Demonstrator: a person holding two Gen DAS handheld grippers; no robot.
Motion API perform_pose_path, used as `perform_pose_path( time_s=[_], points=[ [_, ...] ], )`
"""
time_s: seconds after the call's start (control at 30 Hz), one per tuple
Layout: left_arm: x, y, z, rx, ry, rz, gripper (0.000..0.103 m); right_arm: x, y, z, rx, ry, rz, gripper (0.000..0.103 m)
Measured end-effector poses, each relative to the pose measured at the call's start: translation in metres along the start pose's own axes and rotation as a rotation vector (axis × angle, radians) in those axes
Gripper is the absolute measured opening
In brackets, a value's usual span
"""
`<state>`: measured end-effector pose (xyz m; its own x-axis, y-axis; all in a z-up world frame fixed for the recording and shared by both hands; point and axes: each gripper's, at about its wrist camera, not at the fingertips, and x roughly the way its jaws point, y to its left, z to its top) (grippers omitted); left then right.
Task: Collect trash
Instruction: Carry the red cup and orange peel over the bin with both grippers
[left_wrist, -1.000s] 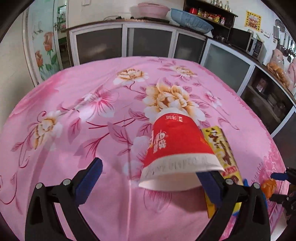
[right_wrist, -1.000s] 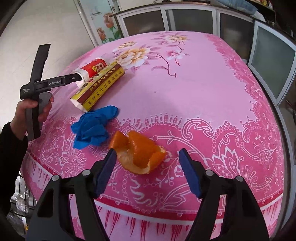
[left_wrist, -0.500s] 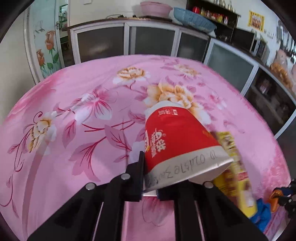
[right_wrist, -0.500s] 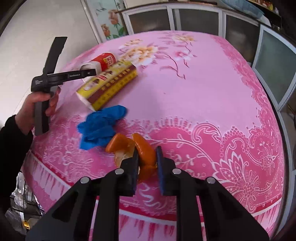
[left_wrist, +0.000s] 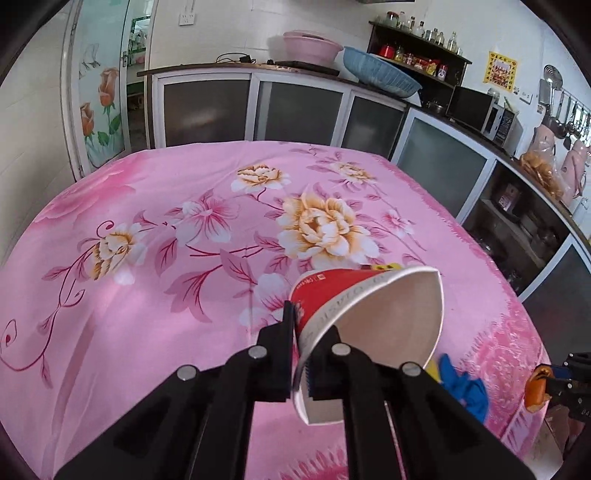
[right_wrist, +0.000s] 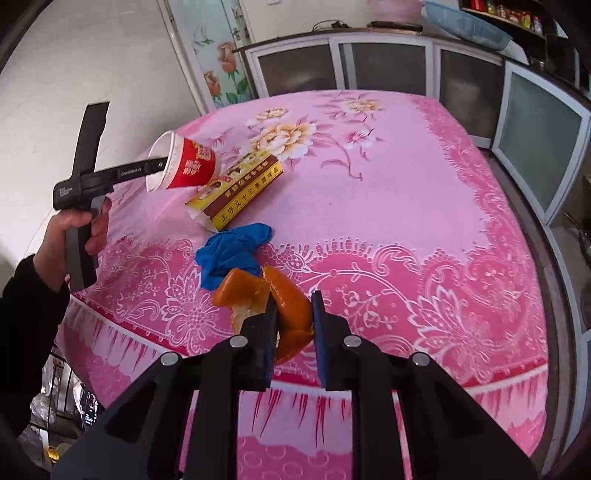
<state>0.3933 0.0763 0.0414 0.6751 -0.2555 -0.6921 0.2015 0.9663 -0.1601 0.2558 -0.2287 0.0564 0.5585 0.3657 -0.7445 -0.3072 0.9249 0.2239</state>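
Left claw (left_wrist: 301, 343) tight on paper cup (left_wrist: 354, 295) rim

Table under a pink floral cloth (right_wrist: 369, 177); at centre left of the right wrist view lie a yellow-brown carton (right_wrist: 240, 190) and, below it, a crumpled blue glove (right_wrist: 231, 254).

Trash count on worktop (right_wrist: 424, 192): 1 paper cup (right_wrist: 186, 166), red/white. 1 yellow-brown carton (right_wrist: 240, 190). 1 blue glove (right_wrist: 231, 254), crumpled. 1 orange peel (right_wrist: 284, 310), possibly two pieces, cannot tell. Total 4 items. Grippers: 2, left gripper (left_wrist: 301, 354), right gripper (right_wrist: 294, 325). Basins on far counter: 2, pink basin (left_wrist: 312, 46), blue basin (left_wrist: 380, 72).
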Motion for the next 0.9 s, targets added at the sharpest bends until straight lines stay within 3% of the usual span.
perform_pose_path(
  time_s=[0.4,0.7,0.9],
  points=[
    [-0.056,-0.053,-0.012,0.052,-0.066,-0.091,0.004,-0.08,-0.026,-0.033,0.067,-0.091,-0.076,0.016],
    [-0.083,-0.149,-0.023,0.171,-0.095,-0.251,0.004,-0.147,-0.069,-0.082,0.169,-0.152,-0.182,0.016],
    [-0.089,-0.238,-0.038,0.277,-0.084,-0.399,0.004,-0.19,-0.101,-0.125,0.25,-0.171,-0.273,0.016]
  ],
)
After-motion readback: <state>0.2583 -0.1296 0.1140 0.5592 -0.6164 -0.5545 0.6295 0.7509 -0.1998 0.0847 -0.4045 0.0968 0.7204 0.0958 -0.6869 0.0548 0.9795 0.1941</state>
